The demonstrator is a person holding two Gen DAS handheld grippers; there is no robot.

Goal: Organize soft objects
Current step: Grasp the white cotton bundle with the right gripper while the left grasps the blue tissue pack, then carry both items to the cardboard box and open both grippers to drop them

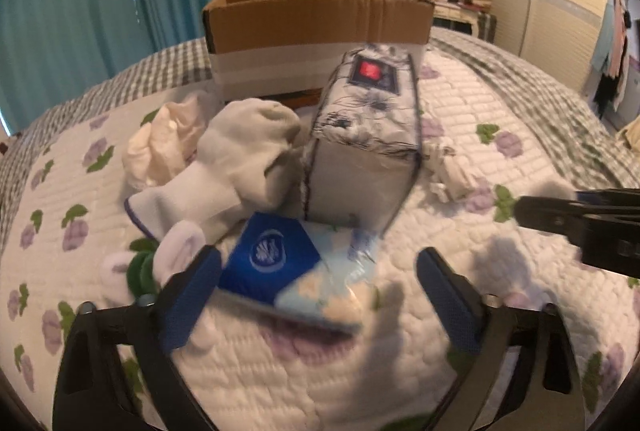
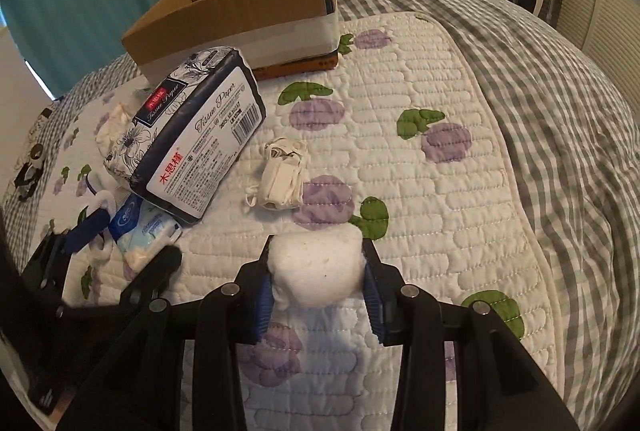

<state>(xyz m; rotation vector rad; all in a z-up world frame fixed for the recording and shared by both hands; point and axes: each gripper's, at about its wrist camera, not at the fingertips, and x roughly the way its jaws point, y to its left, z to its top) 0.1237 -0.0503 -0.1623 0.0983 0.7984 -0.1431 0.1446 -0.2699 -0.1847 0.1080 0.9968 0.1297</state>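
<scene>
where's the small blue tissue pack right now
The small blue tissue pack lies on the quilt between the open left gripper's fingertips, against the big tissue paper pack.

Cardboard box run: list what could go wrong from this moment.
1. The right tool pinches only a white soft wad; it bulges out above the pads and might slip loose on the way to the cardboard box.
2. The left tool is open around the blue tissue pack, which lies partly under the large tissue pack; pulling could topple it.
</scene>
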